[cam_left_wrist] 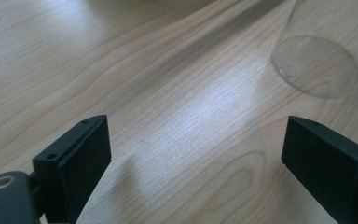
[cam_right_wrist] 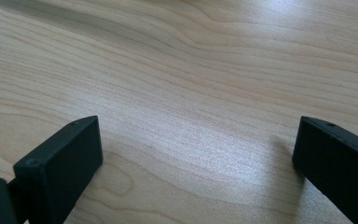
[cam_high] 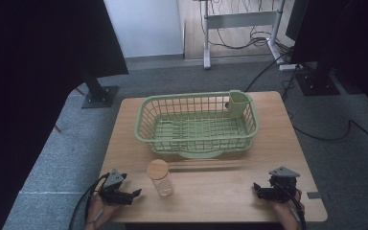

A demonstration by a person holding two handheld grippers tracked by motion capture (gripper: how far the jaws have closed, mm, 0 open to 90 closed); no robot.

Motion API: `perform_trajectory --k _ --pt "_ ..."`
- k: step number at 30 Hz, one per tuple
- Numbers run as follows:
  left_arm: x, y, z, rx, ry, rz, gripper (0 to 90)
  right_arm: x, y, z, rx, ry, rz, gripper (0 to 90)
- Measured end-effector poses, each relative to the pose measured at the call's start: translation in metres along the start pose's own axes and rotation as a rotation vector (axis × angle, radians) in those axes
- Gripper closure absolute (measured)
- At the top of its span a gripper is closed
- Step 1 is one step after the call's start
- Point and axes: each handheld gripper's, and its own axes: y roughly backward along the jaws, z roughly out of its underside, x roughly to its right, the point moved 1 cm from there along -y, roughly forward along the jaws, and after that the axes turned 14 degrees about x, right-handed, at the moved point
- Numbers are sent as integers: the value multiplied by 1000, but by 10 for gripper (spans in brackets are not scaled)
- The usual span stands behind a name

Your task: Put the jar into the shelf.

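1. Low on the wooden counter [cam_high: 211, 191], near its front edge: left claw [cam_high: 136, 193] and right claw [cam_high: 256, 188], both with jaws spread wide and gripping nothing.
2. Just beside the left claw, to its right and slightly ahead: clear glass jar [cam_high: 160, 179] with a round wooden lid [cam_high: 157, 169], standing upright, untouched.
3. Seen from the left gripper view: jar base [cam_left_wrist: 316, 65] ahead and to the right of the open jaws, not yet between them.
4. Behind the jar, toward the far edge: pale green wire basket [cam_high: 143, 125] with a small cup-shaped holder [cam_high: 239, 101] in its far right corner, apparently empty.
5. Likely step in hand: reaching for the jar with the left claw. Best done by swinging right until the glass sits centred between the jaws, approaching level, closing low on the body rather than on the lid, gently, since smooth glass may slip or tip.
6. No brand, label or legible writing on jar, basket or claws.
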Motion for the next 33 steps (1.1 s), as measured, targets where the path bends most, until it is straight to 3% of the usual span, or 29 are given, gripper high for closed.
perform_trajectory --k 21,33 --pt "1 19 -23 63 3 64 43 0 0 0 0 0 -1 10" --pt "9 26 -46 98 -55 118 50 0 0 0 0 0 -1 10"
